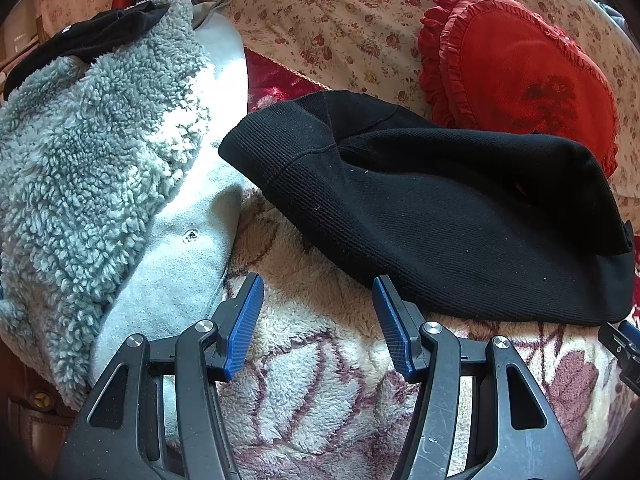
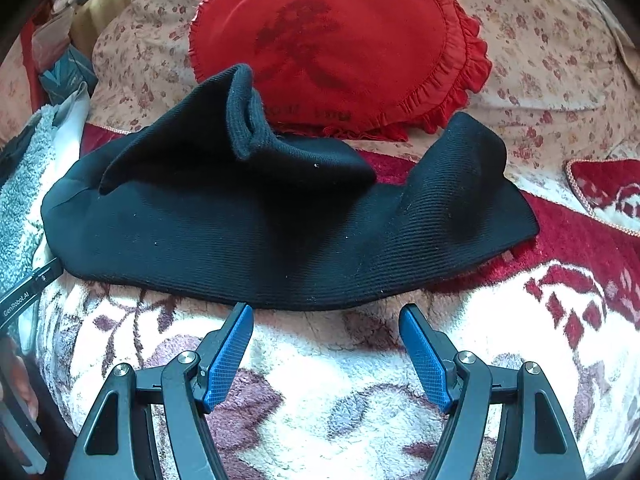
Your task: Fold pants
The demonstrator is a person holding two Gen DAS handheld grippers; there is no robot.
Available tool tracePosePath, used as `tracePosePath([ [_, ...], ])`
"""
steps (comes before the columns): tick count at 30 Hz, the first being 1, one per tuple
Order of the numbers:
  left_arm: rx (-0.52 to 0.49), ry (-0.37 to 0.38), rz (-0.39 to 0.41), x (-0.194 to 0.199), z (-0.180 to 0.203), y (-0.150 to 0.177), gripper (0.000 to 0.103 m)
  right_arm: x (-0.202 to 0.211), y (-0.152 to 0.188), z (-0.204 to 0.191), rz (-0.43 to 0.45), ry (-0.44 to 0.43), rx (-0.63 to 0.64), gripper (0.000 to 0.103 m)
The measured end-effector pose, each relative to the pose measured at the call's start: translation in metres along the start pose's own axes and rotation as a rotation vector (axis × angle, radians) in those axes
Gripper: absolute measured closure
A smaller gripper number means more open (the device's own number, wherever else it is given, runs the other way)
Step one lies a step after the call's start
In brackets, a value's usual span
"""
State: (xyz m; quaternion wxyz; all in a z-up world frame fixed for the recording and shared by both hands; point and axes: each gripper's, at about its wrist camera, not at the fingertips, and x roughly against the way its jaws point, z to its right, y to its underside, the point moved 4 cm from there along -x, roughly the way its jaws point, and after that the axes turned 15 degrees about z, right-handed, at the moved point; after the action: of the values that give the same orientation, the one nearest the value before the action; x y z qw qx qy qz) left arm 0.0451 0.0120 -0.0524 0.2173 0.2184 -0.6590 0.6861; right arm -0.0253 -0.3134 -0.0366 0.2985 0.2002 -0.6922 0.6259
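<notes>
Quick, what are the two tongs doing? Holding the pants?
Left tongs: open, holding nothing, just short of the pants.
Right tongs: open, holding nothing.

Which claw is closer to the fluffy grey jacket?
Left. The left gripper hovers open right beside the fleece-lined grey jacket, which lies just to its left. The right gripper sits open farther away, with the jacket only at the far left edge of its view.

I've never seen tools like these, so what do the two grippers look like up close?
Both are alike: the left gripper and right gripper each have two black plastic arms with cut-out slots and silver round pivot pins. The fingers carry bright blue ribbed pads. White "GenRobot.AI" lettering marks a black part at the right view's edge. No cables or sleeves show.
</notes>
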Motion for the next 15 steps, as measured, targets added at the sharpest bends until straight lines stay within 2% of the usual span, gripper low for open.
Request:
tracePosePath([
  [6, 0.074, 0.009, -0.001, 0.008, -0.018, -0.008, 0.046, 0.003, -0.002, 0.002, 0.019, -0.009, -0.003, 0.030],
  [9, 0.094, -0.024, 0.004, 0.010, -0.028, -0.016, 0.046, 0.005, -0.004, 0.009, 0.026, -0.008, -0.016, 0.030],
  [15, 0.154, -0.018, -0.064, -0.003, -0.034, -0.021, 0.046, 0.010, -0.009, 0.033, 0.039, 0.012, -0.084, 0.030],
])
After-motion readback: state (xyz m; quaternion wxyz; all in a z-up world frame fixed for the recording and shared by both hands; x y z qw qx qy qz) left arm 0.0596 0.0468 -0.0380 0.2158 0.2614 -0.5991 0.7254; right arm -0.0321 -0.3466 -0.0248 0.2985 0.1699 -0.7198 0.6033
